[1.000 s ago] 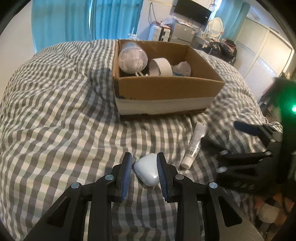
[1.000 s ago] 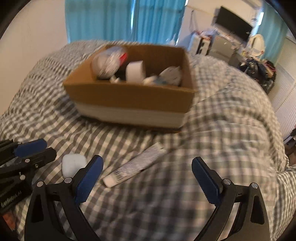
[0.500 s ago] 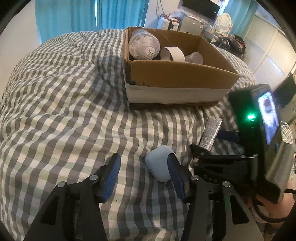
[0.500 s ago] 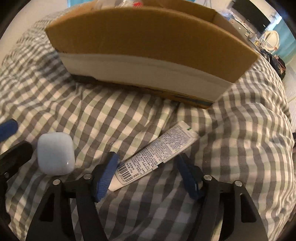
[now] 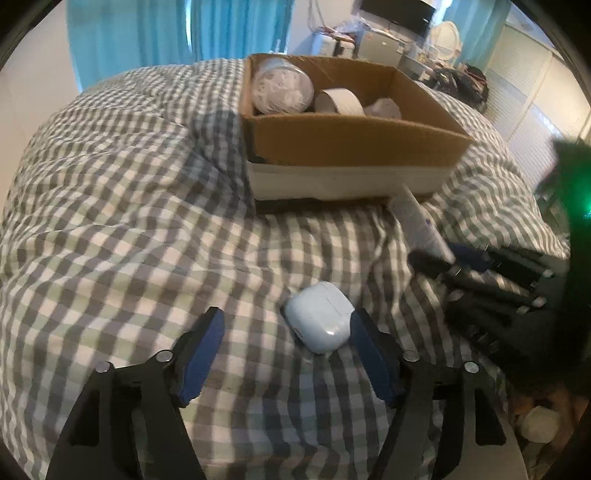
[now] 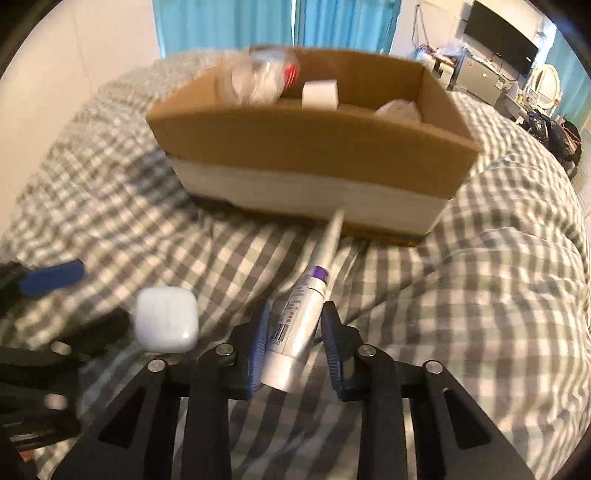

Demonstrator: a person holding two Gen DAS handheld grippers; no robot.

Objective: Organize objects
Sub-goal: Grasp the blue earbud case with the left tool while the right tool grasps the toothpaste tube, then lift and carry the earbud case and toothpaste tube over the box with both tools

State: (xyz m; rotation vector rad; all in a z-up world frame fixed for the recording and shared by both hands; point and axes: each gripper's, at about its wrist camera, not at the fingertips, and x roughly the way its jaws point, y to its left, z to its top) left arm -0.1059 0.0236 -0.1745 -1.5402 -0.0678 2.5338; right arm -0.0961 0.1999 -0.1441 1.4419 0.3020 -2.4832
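A pale blue earbud case (image 5: 321, 321) lies on the checked bedspread between the fingers of my left gripper (image 5: 286, 325). Those jaws are opening and stand wide; the case rests close to the right finger, with no grip on it. My right gripper (image 6: 296, 314) is closing on a white tube (image 6: 303, 310), and both pads press its capped end. The tube's flat end tilts up toward the cardboard box (image 6: 314, 144). The left wrist view shows the tube (image 5: 417, 221) raised in the right gripper (image 5: 461, 258). The case (image 6: 166, 323) sits to the left of the tube.
The open cardboard box (image 5: 351, 144) stands ahead on the bed, holding a clear jar (image 5: 282, 88), a white tape roll (image 5: 340, 101) and a crumpled white item (image 5: 384, 109). Blue curtains (image 5: 177, 33) hang behind. Cluttered furniture stands at the back right.
My left jaws went from shut on the earbud case to wide apart, leaving it on the bed. My right jaws dropped over the tube, closed on it and tipped it up.
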